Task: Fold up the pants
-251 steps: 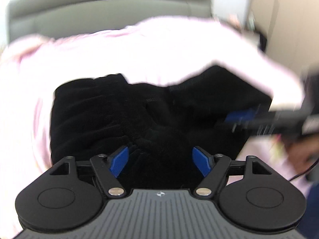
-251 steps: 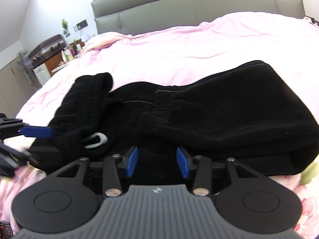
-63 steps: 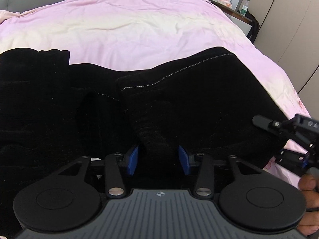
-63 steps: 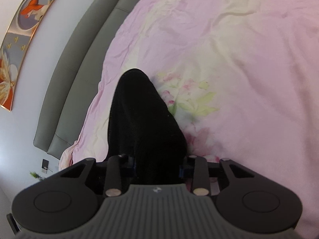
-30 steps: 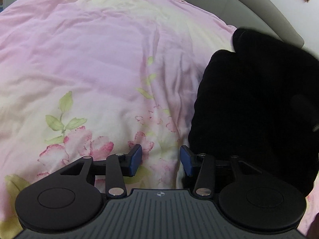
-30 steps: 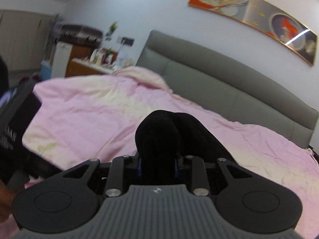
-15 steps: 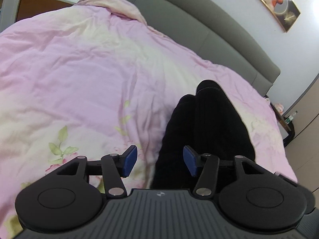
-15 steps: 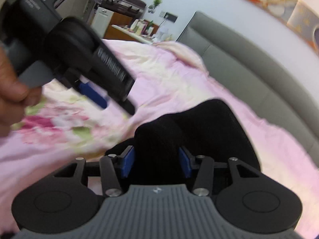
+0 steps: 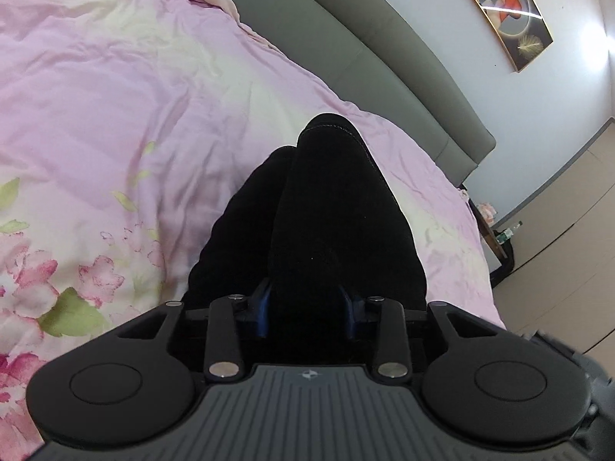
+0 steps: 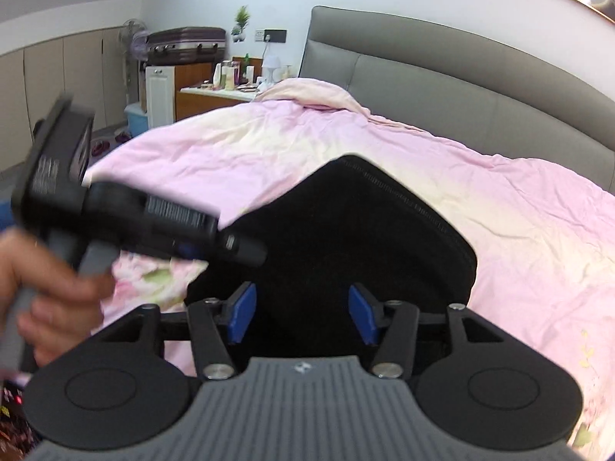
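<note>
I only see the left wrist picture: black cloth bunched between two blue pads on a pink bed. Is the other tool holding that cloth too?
Observer: Not gripping. The black pants lie between the pads of the right gripper, but its jaws are opening.
Operator: And who carries the tool I'm looking through?
Observer: A hand holds the left gripper by its grey handle, low on the left of the right wrist view. Its jaws are closing with the pants between them.
Operator: What is past the bed on that side?
Observer: A purple suitcase lies on top of a cabinet against the far wall.
</note>
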Tool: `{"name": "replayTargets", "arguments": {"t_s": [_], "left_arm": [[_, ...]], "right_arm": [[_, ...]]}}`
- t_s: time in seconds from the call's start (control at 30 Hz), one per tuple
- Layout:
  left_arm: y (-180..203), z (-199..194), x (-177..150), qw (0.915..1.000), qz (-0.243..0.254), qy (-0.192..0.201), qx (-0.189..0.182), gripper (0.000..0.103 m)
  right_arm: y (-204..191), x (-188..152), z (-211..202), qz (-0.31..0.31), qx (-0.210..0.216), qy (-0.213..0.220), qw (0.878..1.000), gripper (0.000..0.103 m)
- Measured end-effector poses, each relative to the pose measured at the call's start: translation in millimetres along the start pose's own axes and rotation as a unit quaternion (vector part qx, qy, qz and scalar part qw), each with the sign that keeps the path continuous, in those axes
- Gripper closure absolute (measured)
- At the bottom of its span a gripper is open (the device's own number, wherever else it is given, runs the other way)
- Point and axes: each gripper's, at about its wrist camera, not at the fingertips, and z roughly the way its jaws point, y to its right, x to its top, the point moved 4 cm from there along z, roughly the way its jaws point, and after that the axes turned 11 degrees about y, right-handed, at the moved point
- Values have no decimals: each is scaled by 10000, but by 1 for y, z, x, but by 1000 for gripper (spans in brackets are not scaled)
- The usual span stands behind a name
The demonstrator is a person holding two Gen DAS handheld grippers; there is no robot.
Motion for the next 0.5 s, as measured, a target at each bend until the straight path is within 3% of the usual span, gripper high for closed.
{"name": "replayTargets", "arguments": {"t_s": [0.1, 0.23, 0.37, 0.5], "left_arm": [[12, -10, -1, 9991, 345, 234, -102, 66], [39, -21, -9, 9918, 1124, 478, -377, 66], [41, -15, -12, 9925, 1116, 373, -345, 66], [30, -17, -12, 9950, 884, 299, -362, 66]], "right_arm": [[24, 35, 14, 354, 274, -177, 9988, 32], [56, 87, 41, 729, 324, -587, 9951, 30], [74, 124, 95, 980, 489, -1041, 9885, 27], [80, 142, 157, 834, 796, -1376, 9838, 26]]}}
